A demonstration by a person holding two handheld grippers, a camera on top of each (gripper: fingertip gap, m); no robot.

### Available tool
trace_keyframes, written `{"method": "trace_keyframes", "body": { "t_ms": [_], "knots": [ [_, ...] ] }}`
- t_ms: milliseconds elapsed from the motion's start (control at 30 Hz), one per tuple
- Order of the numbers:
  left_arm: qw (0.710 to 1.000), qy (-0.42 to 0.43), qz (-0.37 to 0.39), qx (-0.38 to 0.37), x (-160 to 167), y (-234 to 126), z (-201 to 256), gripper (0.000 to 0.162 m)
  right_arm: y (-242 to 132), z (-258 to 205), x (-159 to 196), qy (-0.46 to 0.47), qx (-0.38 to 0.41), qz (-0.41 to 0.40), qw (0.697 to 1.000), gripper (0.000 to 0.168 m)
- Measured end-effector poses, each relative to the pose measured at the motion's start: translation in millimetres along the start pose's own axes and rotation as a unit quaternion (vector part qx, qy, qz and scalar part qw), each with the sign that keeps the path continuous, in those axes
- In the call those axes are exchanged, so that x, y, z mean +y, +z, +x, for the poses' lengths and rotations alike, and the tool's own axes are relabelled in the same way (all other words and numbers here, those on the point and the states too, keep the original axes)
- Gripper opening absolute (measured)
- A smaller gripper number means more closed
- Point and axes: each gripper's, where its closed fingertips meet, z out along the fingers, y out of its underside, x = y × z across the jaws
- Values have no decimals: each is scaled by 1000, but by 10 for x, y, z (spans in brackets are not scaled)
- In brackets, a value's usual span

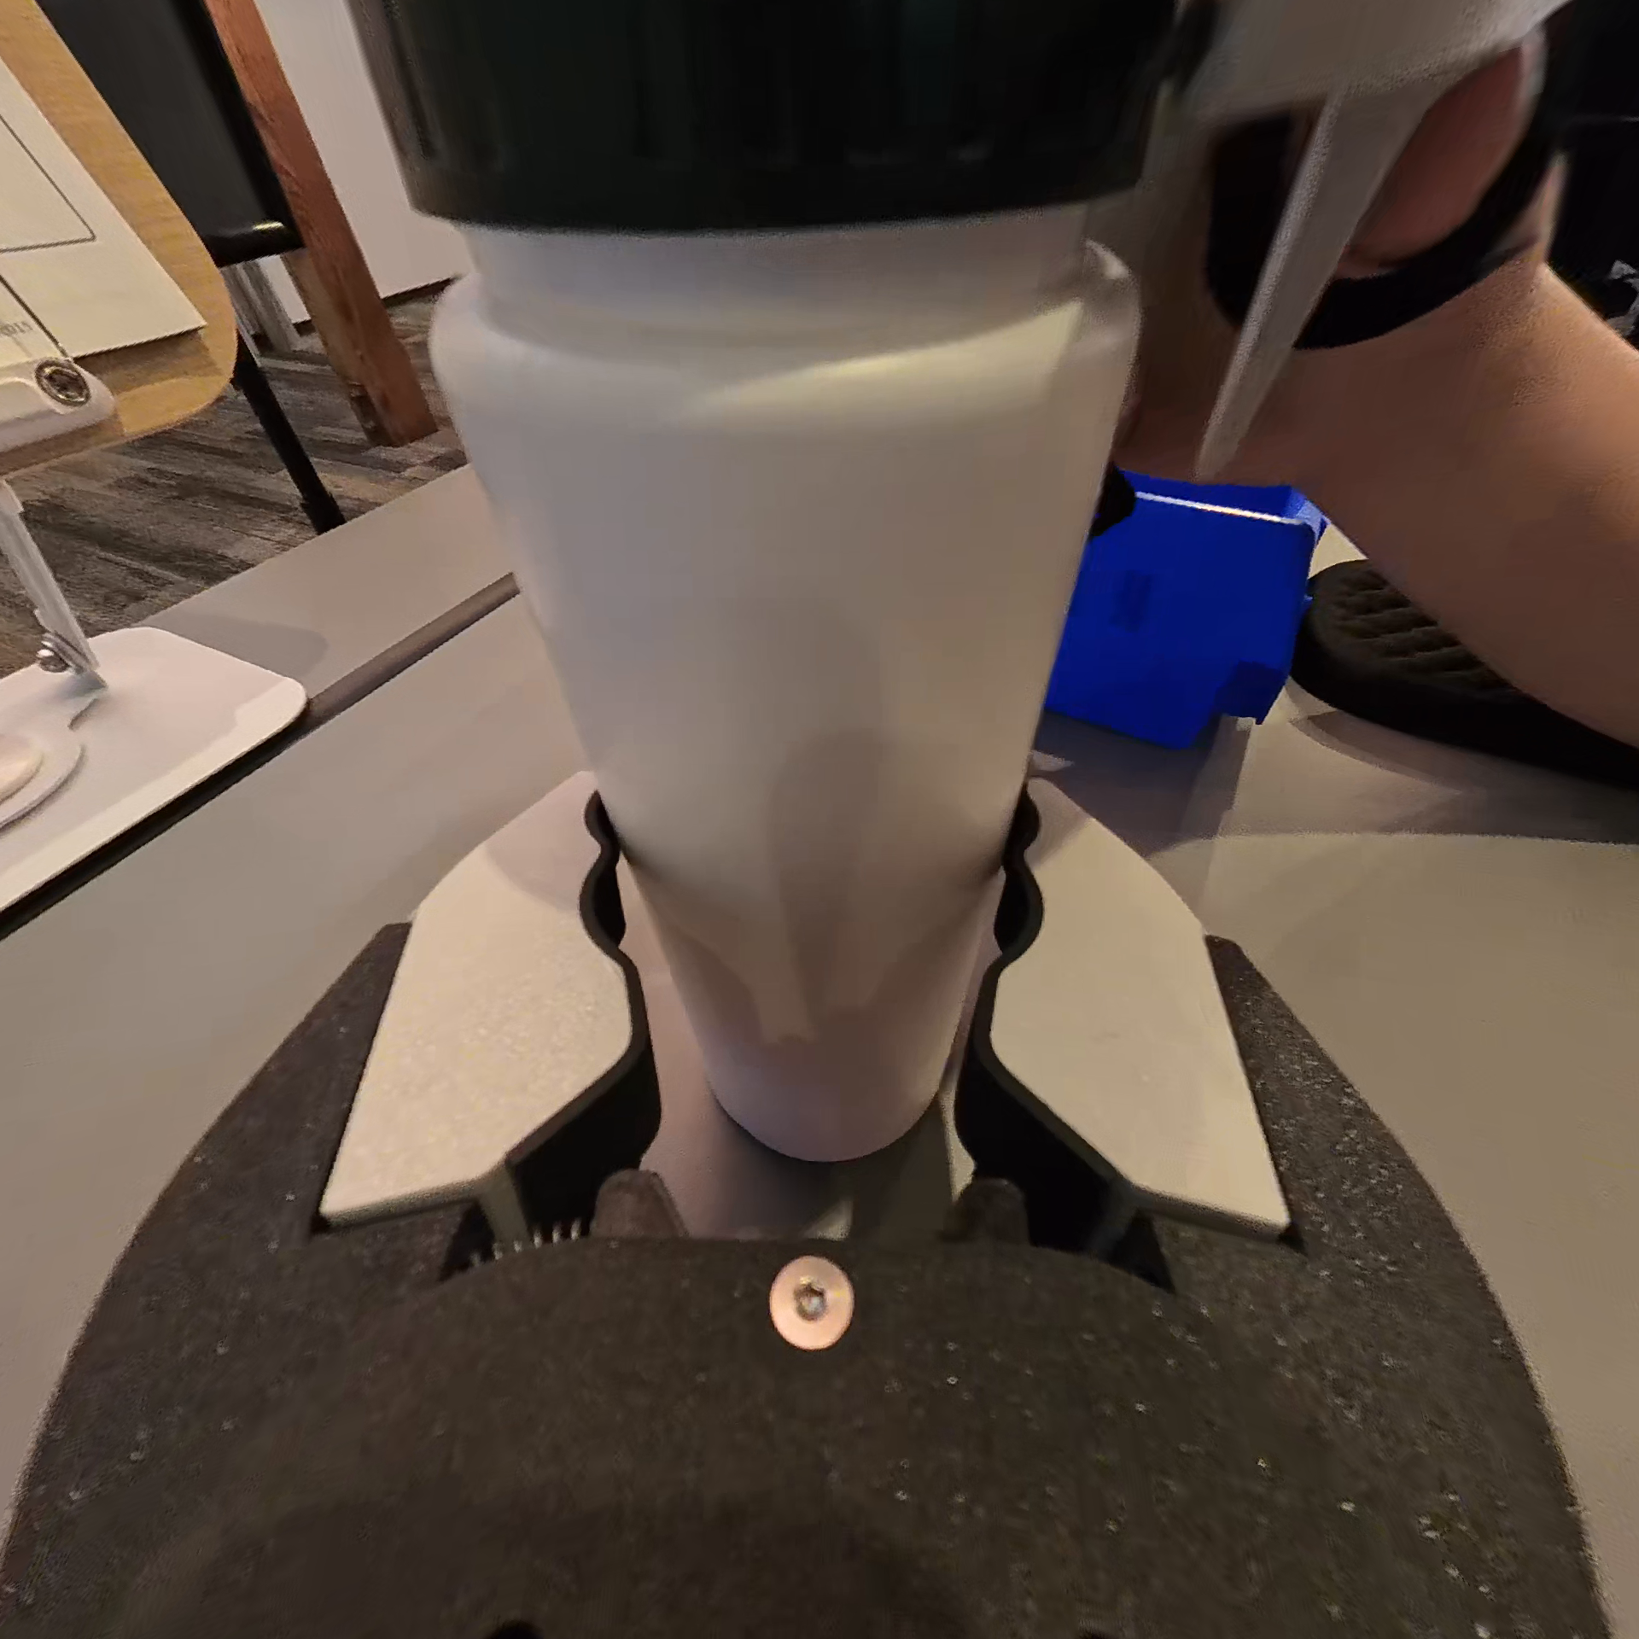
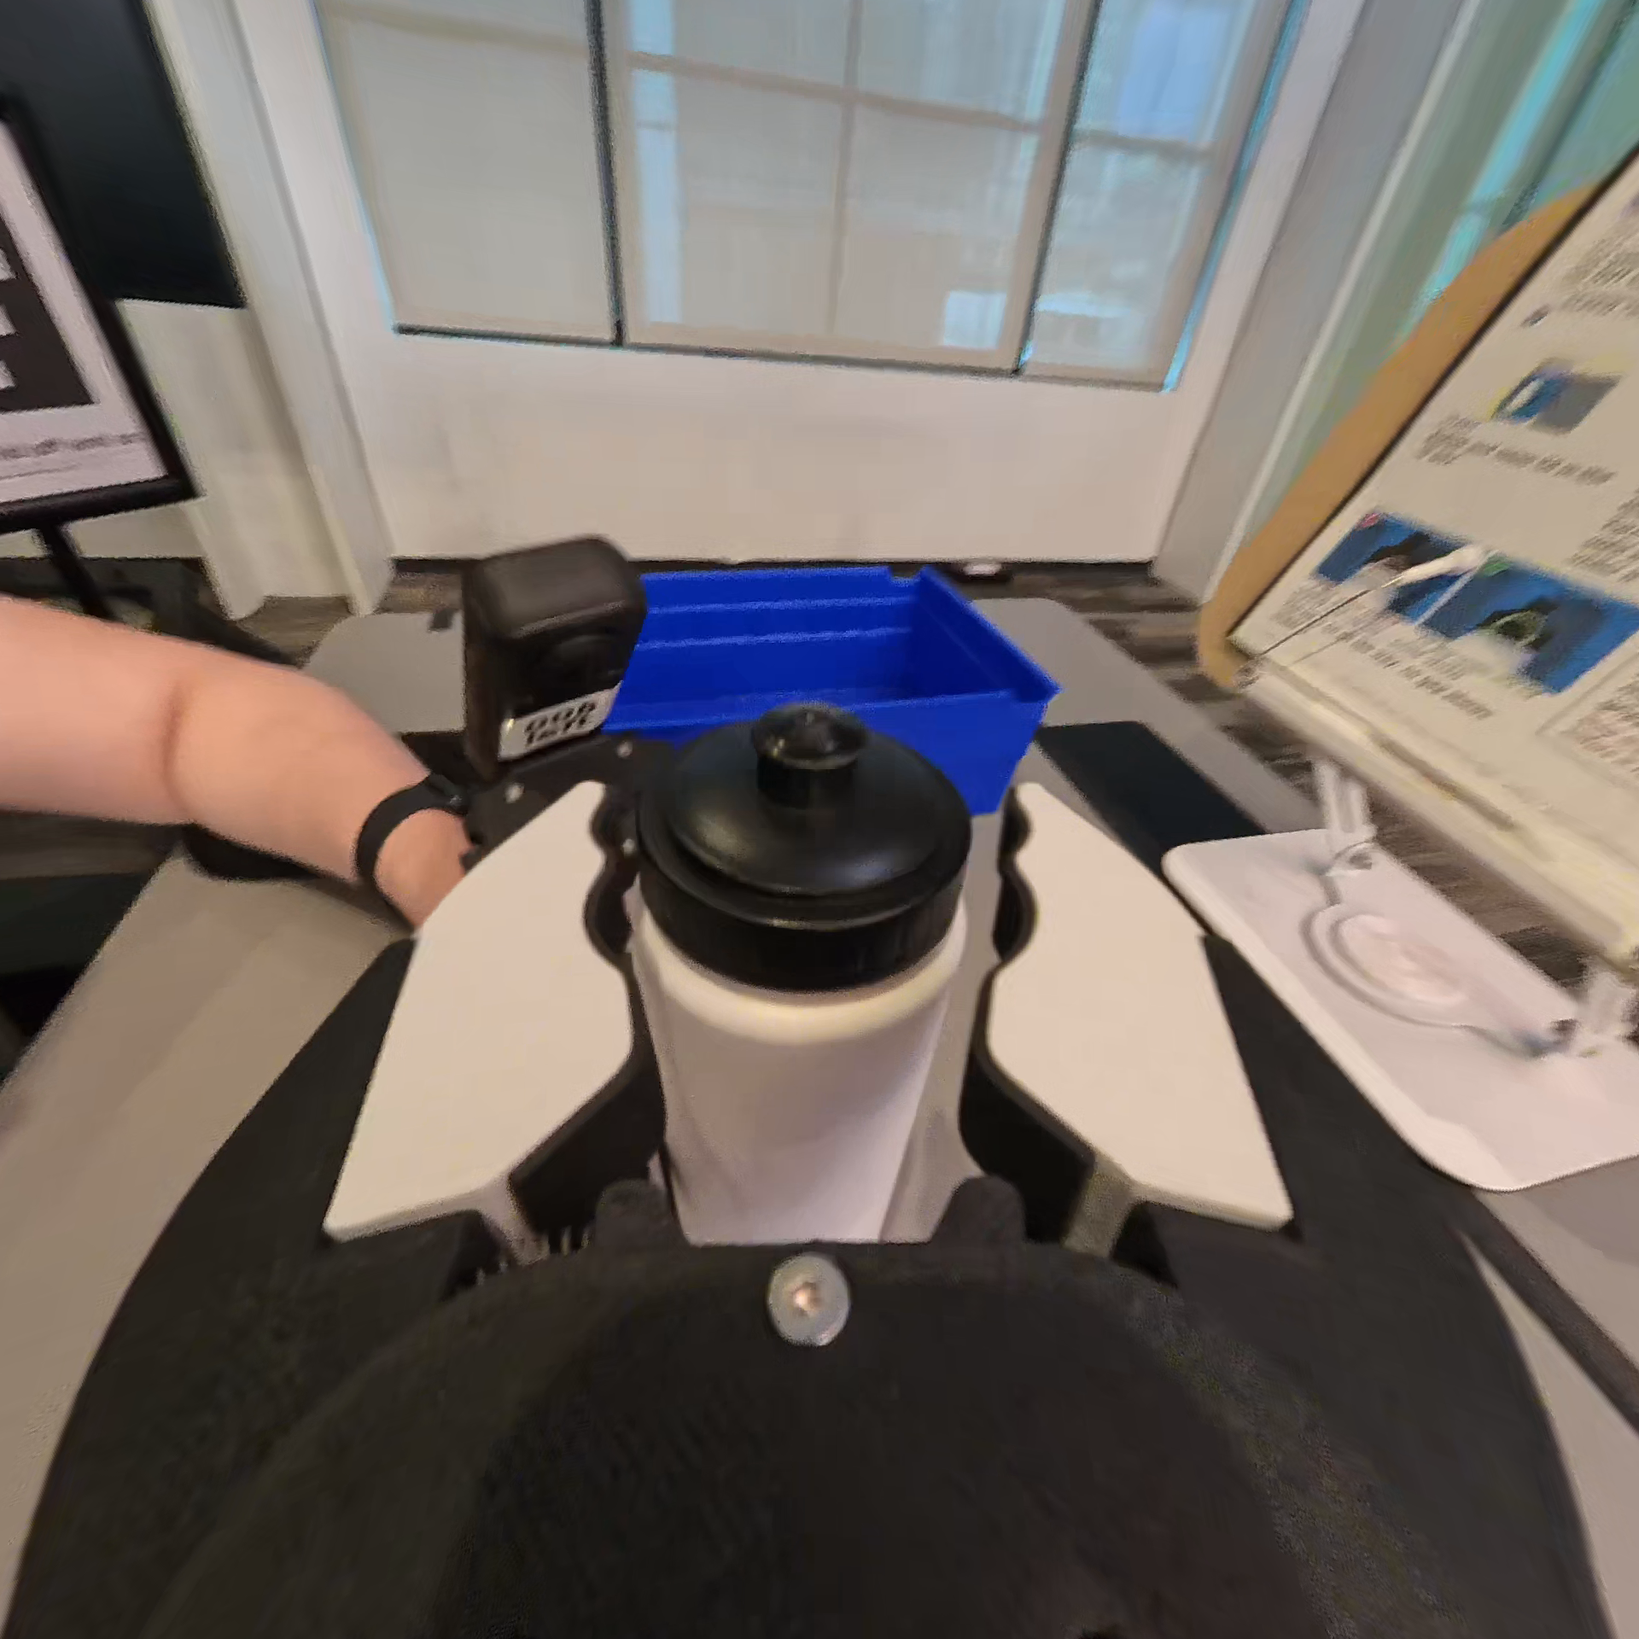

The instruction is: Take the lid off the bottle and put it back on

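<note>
My left gripper [image 1: 811,896] is closed on the lower body of the white bottle [image 1: 789,621], both pads touching its sides, and the bottle stands upright on the grey table [image 1: 266,887]. My right gripper [image 2: 803,896] stands around the black lid [image 2: 803,874], which still sits on the neck; the jaws are very near its sides, but I cannot tell if they really press it. I think the good way is to close fully on the ribbed rim, keep the left hold firm, and turn without tilting toward the blue bin [image 2: 851,656] just behind.
</note>
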Motion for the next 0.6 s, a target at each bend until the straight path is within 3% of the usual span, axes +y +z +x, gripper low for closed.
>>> {"method": "trace_keyframes", "body": {
  "t_ms": [133, 300, 367, 500, 600],
  "knots": [
    [999, -9, 1, -38, 10, -33, -115, 84, -26, 122, -191, 2, 114, 43, 993, 89],
    [998, -14, -1, -64, 16, -49, -171, 84, 72, 122, -46, 16, 222, 28, 975, 88],
    [997, -14, -2, -70, 17, -50, -172, 83, 99, 113, 20, 21, 243, 27, 969, 78],
    [998, -12, -5, -67, 19, -52, -164, 83, 98, 112, 29, 21, 234, 38, 971, 74],
    [998, -17, -9, -55, 23, -61, -167, 84, 134, 95, 32, 42, 160, 21, 986, 74]
  ]
}}
